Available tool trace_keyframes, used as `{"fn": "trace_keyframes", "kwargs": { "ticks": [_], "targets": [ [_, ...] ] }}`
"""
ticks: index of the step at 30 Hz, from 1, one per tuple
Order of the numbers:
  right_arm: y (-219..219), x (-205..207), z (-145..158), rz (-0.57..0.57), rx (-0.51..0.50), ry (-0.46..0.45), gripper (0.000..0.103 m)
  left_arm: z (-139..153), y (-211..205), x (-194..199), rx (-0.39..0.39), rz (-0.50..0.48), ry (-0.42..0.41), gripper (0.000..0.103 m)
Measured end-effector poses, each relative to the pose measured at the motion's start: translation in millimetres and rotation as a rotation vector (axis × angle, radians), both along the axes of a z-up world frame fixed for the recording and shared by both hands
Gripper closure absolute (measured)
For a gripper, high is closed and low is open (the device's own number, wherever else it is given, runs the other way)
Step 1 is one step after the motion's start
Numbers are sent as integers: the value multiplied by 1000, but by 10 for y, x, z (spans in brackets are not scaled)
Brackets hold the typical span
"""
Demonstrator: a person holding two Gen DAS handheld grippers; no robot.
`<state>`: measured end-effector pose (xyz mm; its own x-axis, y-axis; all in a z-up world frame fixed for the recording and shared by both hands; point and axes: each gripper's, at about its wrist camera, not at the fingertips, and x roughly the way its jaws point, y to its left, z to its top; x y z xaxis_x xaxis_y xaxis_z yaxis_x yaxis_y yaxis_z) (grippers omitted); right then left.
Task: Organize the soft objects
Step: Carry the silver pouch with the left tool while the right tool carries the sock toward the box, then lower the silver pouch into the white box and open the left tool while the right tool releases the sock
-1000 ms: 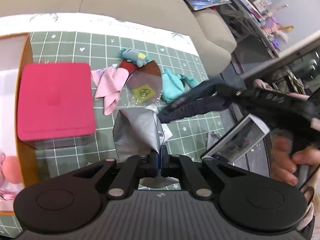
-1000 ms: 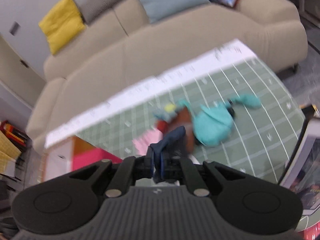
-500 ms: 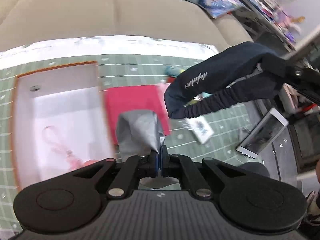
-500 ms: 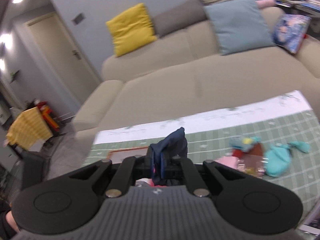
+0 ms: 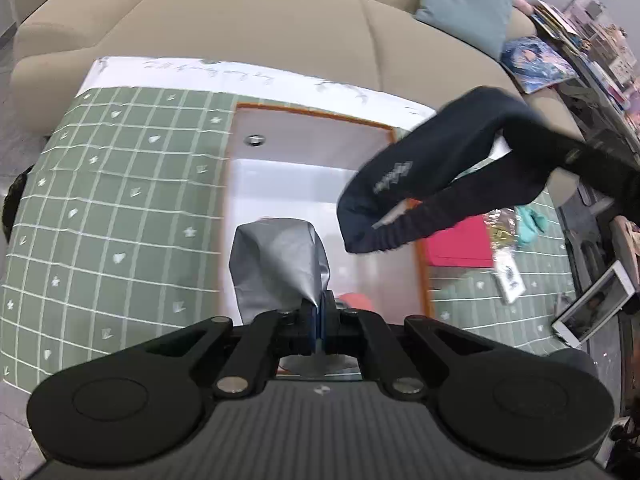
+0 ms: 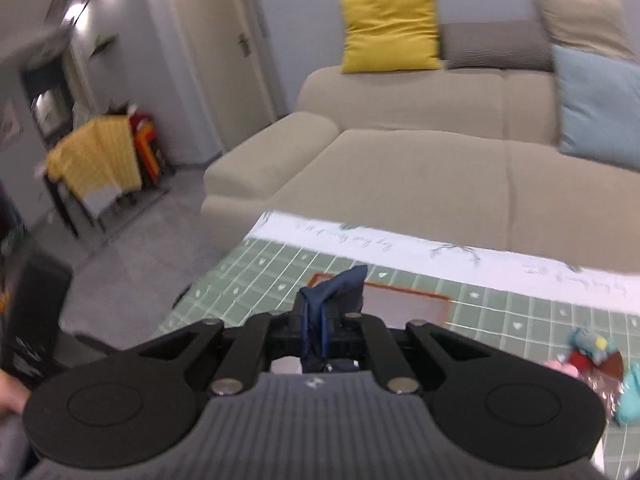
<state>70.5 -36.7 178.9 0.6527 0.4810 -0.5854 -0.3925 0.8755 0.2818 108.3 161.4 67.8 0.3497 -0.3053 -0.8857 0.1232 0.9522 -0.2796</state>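
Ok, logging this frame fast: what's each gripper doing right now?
Left gripper: closed on the grey cloth.
Right gripper: closed on the dark blue garment.

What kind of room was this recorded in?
Most likely a home living room: a beige sofa with cushions, and a low table under a green checked cloth.
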Motion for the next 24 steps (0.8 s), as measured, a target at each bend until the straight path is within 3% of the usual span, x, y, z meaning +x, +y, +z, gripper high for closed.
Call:
{"fn": "trace_keyframes", "kwargs": {
  "ticks": [5,9,16,18,24],
  "targets": [
    [460,164,-432,59,-62,73,100,-126,261,-1,-26,41,9,101],
    [637,241,-737,71,-211,5,100,-134,386,-42,-52,45,-17,101],
    [651,557,-1096,41,-321,41,100,-195,472,-40,-58,38,-7,101],
    [612,630,-1243,32,-383,113,100,-206,435,-40,-52,22,-7,101],
    [396,623,-1392,-8,-382,205,100,-320,290,20,-42,-9,10,101]
  ]
}}
